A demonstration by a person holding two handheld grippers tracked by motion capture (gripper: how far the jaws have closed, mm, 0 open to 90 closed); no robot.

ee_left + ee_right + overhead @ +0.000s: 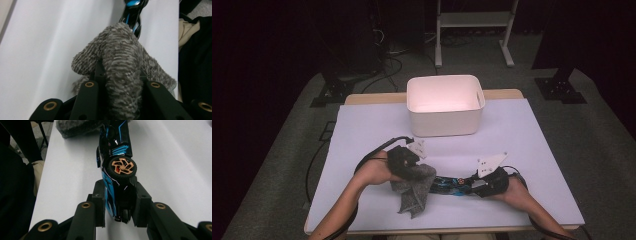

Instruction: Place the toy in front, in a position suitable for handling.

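The fluffy knitted cloth (120, 62) is mottled grey with paler flecks, and the glossy plastic toy car (115, 157) is black with bright blue stripes and a copper-orange spoked wheel hub. The matte gripper fingers (98, 202) are black with brass-coloured rivet rings. The flat table (522, 150) has a pale lavender-white top with a light wood edge, and the rectangular plastic bin (444, 105) is plain white.
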